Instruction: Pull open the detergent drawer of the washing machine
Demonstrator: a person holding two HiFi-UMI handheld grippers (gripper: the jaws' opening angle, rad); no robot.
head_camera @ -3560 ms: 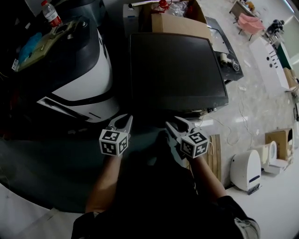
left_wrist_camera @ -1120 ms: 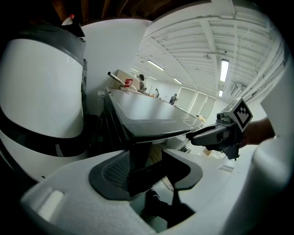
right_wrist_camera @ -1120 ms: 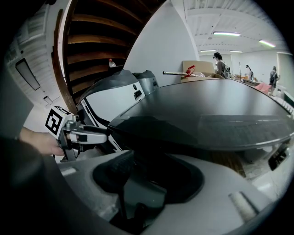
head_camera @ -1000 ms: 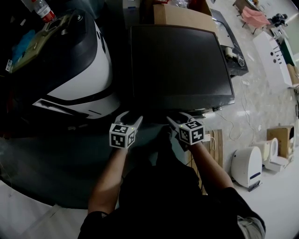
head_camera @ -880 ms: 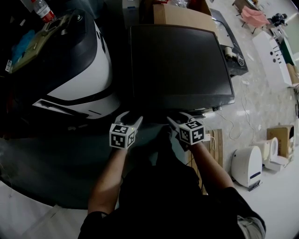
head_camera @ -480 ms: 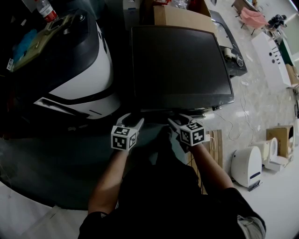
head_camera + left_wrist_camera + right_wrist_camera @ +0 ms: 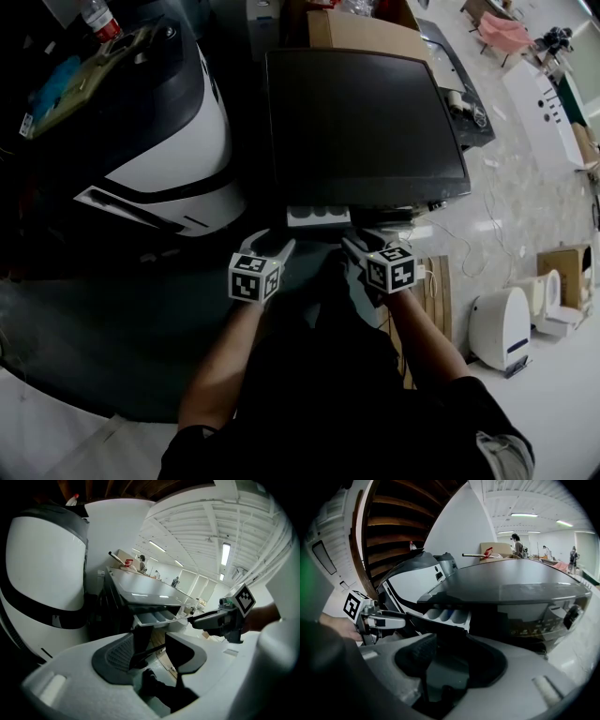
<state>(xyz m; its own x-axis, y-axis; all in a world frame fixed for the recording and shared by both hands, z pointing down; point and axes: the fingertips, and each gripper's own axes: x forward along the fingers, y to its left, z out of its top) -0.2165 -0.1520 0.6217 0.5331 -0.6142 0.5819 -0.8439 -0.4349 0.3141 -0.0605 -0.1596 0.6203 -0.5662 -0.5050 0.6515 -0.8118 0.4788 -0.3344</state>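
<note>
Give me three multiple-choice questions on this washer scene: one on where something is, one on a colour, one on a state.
1. Where on the washer is the drawer?
A. left end of the front
B. right end of the front
C. on the top

2. The drawer's tray is
A. white
B. red
C. green

3. The drawer is
A. shut flush
B. partly pulled out
C. lying on the floor

Answers: 1 A, it juts out just ahead of the left gripper. 2 A, the tray looks pale against the dark washer. 3 B, its tray shows beyond the front edge.
</note>
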